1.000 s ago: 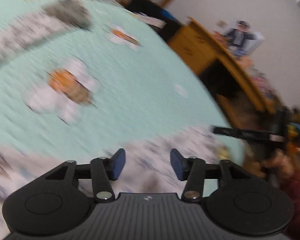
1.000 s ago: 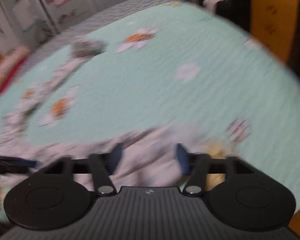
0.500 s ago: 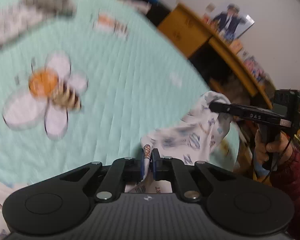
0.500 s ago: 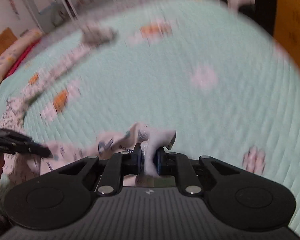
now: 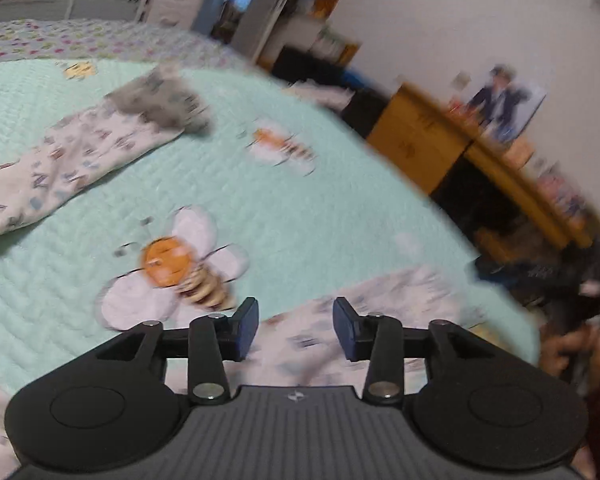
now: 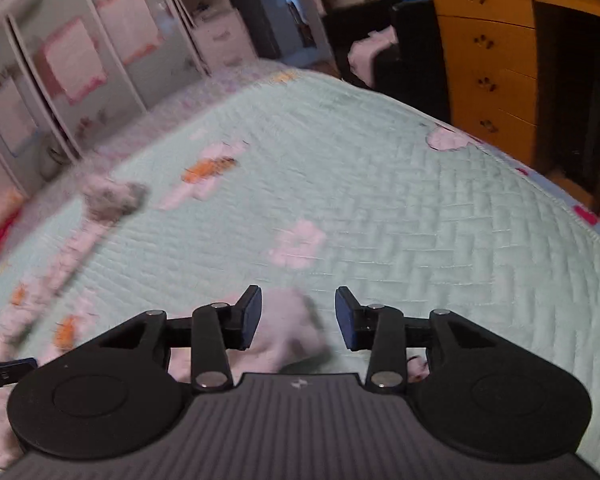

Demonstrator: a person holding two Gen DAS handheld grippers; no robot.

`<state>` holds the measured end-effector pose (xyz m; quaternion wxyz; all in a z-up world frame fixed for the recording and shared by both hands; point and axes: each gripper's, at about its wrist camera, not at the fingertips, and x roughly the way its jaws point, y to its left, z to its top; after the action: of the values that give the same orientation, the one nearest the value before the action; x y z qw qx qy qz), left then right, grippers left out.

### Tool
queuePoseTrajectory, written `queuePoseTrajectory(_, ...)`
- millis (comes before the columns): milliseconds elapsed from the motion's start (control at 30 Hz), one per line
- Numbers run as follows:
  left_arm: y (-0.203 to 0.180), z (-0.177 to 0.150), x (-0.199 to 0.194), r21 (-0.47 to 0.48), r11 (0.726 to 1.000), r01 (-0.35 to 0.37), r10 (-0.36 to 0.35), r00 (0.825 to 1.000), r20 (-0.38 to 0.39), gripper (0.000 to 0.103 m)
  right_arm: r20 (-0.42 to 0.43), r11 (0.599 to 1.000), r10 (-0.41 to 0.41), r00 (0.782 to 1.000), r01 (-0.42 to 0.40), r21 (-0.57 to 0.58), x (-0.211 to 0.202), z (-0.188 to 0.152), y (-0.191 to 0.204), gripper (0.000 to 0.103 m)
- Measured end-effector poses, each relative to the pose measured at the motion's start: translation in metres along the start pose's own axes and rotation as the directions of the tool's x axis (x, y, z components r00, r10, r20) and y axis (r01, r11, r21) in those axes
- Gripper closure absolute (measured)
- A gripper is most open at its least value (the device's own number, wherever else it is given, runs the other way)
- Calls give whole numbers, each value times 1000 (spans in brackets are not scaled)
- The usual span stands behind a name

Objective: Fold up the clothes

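Observation:
A white garment with small printed letters lies on the mint-green quilt. One part of the garment (image 5: 380, 304) spreads under and ahead of my left gripper (image 5: 295, 328), which is open with the cloth loose between its fingers. A long leg of the garment (image 5: 72, 160) stretches to the far left and ends in a grey cuff (image 5: 160, 100). In the right wrist view a bunched white fold (image 6: 292, 328) sits between the fingers of my right gripper (image 6: 298, 318), also open. The same long leg (image 6: 60, 264) and grey cuff (image 6: 114, 198) show at the left.
The quilt (image 6: 420, 220) carries flower-and-bee prints (image 5: 180, 268). A yellow wooden dresser and desk (image 6: 496, 60) stand past the bed's right edge, with a dark chair (image 6: 408, 60) beside them. White wardrobes (image 6: 80, 60) line the far wall. A person's hand (image 5: 568, 352) holds the other gripper at the right.
Half a second ago both grippers were shut on the garment and held it up. Now both have opened, and the cloth lies on the quilt beneath them.

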<state>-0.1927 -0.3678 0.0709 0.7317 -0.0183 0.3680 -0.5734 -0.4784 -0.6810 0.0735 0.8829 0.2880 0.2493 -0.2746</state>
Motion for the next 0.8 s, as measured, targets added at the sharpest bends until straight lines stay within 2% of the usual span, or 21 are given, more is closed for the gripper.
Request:
queuePoseTrajectory(67,-19,0,8,49,997,61,-59,998,-34,50,-46,997,68,997,-69,-41,3,-1,19,62)
queuePoseTrajectory(133,-35,-5,27,51,991,125,-119,988,-99,50,-105,993,84,991,-93,-78,14,0,38,62)
queuePoseTrajectory(200,-46,-18,51,46,986,159,-148,971,-185,50,-149,991,75,986,-90,-99,27,0,46,62)
queuePoseTrajectory(267,-57,-35,76,52,981,189,-166,942,-290,52,-182,991,63,981,-83,-106,32,-4,48,62)
queuePoseTrajectory(333,-66,-53,83,110,977,182,-137,935,-327,56,-202,993,53,978,-73,-94,22,-16,42,62)
queuePoseTrajectory(400,-73,-59,71,144,969,199,-148,940,-307,56,-221,995,44,974,-63,-82,12,-28,36,63)
queuePoseTrajectory(467,-80,-62,60,191,965,179,-125,956,-267,57,-240,996,34,970,-53,-71,3,-40,30,63)
queuePoseTrajectory(533,-87,-61,59,242,960,139,-84,970,-227,58,-194,998,44,980,-51,-27,-16,-47,23,62)
queuePoseTrajectory(633,-97,-56,69,288,951,110,-52,978,-203,59,-183,990,101,978,-80,120,-16,-53,11,62)
queuePoseTrajectory(733,-104,-53,82,304,946,110,-50,979,-199,59,-156,954,180,971,-134,266,-6,-55,4,62)
queuePoseTrajectory(767,-106,-53,85,314,943,108,-44,978,-204,63,-146,943,201,969,-151,298,-3,-55,4,62)
queuePoseTrajectory(800,-107,-52,90,319,942,103,-35,977,-212,78,-135,932,220,966,-167,323,-1,-55,5,62)
